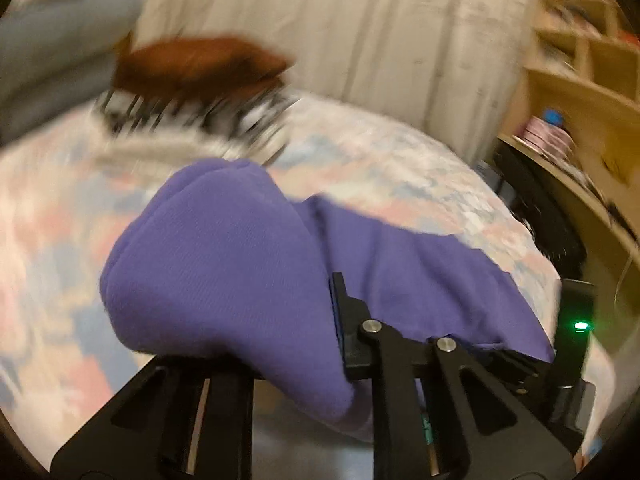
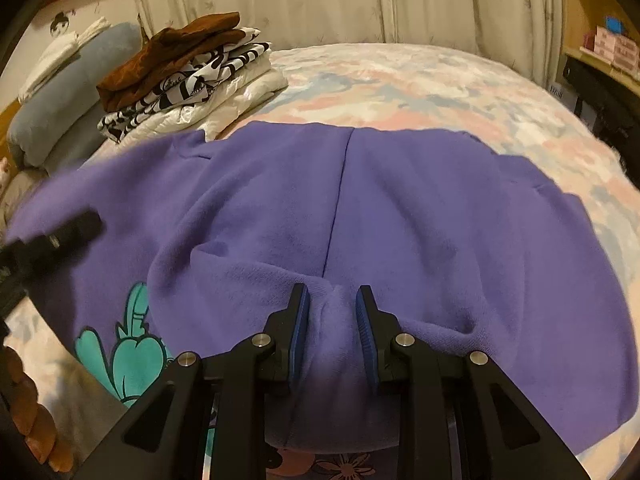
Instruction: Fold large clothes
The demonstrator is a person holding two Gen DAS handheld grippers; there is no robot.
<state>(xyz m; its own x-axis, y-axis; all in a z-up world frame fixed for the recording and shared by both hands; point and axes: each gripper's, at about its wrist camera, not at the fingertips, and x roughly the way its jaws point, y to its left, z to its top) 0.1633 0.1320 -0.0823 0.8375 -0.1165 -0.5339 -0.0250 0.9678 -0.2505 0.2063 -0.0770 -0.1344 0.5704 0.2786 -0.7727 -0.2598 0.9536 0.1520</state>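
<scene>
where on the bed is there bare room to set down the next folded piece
Bare floral bedspread lies beyond the purple sweatshirt, between the stack of folded clothes and the shelves, up to the curtain. A strip also runs along the sweatshirt's right edge. Crowded: the left side, with stack and grey pillow.

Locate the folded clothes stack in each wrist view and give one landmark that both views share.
Left wrist: the folded clothes stack sits upper left, blurred, brown garment on top.
Right wrist: upper left too, sharp, beside the grey pillow.
Shared landmark: the purple sweatshirt lies spread on the floral bedspread.
</scene>
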